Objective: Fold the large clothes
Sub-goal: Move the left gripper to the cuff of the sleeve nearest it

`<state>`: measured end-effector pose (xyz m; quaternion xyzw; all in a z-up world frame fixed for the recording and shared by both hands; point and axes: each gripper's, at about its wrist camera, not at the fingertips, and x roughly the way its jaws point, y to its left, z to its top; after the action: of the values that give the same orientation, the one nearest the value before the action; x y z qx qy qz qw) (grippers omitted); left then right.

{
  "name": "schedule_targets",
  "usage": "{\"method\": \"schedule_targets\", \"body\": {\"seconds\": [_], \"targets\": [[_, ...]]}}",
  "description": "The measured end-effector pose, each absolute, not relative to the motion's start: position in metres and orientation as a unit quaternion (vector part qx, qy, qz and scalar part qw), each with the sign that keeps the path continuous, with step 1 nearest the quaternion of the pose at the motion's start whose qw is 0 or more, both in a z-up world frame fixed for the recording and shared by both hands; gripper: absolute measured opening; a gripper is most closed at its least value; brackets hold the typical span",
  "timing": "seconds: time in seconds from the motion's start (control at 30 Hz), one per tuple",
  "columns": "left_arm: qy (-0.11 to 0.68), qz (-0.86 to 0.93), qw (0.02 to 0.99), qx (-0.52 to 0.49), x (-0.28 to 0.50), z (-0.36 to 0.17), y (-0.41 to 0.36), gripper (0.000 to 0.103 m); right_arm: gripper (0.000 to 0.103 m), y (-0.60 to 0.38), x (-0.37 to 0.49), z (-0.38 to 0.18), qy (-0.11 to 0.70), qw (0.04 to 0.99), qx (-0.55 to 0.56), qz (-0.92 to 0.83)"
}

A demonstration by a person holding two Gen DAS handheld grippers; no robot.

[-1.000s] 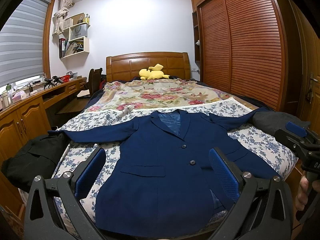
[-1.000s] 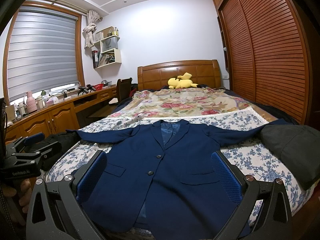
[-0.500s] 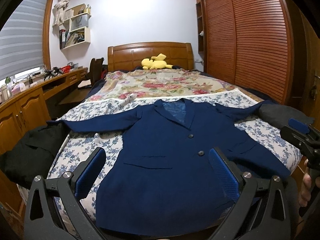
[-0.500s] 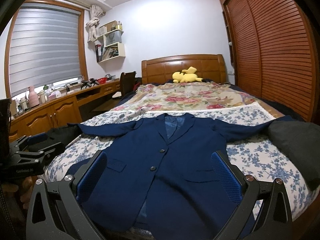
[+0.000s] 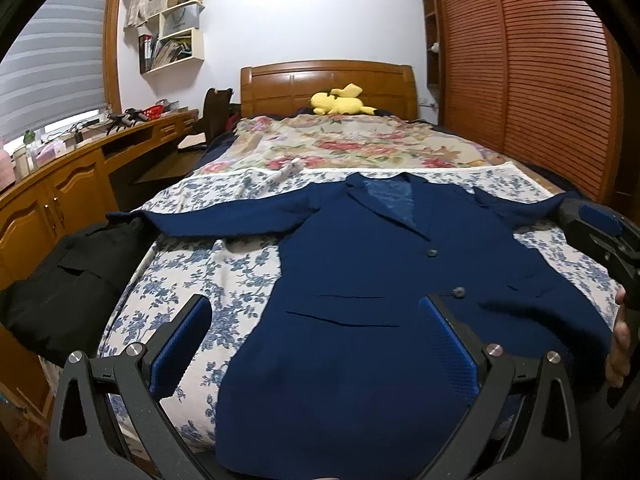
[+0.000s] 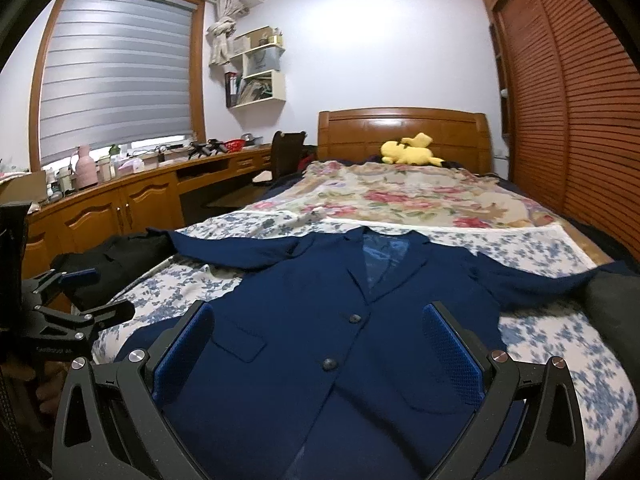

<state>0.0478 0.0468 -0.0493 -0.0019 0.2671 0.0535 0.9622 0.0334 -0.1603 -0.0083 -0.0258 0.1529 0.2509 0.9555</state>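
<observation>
1. The navy blazer (image 5: 360,320) is lying flat and face up across the foot end of the bed (image 5: 224,272), with its collar pointing to the headboard and its hem reaching the foot edge. I think it is spread like this so that every part can be reached before the first fold.
2. Both sleeves are lying stretched out to the two side edges of the bed, so the shape is like a wide T. No fold is made yet.
3. The left gripper (image 5: 316,344) is hovering over the lower left part of the blazer, and its fingers are spread apart and holding nothing.
4. The right gripper (image 6: 316,352) is hovering over the front near the two buttons, its fingers also spread wide and empty. Both are probably getting ready to take a sleeve or a side.
5. The blazer cloth is looking thick and matte, with a fine weave, flap pockets and a shinier blue lining at the neck. It will probably keep a crease, but the shoulders can resist.
6. The floral sheet (image 6: 560,332) under it is thin and slightly wrinkled, so it can slide with the garment.
7. A black garment (image 5: 68,276) is hanging over the left edge of the bed, and a dark grey garment (image 6: 616,312) is lying at the right edge, touching the sleeve end.
</observation>
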Motion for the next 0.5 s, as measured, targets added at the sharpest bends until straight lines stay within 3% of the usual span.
{"method": "schedule_targets", "body": {"seconds": [0.5], "targets": [[0.306,0.117,0.944,0.023,0.095,-0.079,0.1,0.103,0.103,-0.125,0.15,-0.032,0.184,0.926,-0.054,0.325]]}}
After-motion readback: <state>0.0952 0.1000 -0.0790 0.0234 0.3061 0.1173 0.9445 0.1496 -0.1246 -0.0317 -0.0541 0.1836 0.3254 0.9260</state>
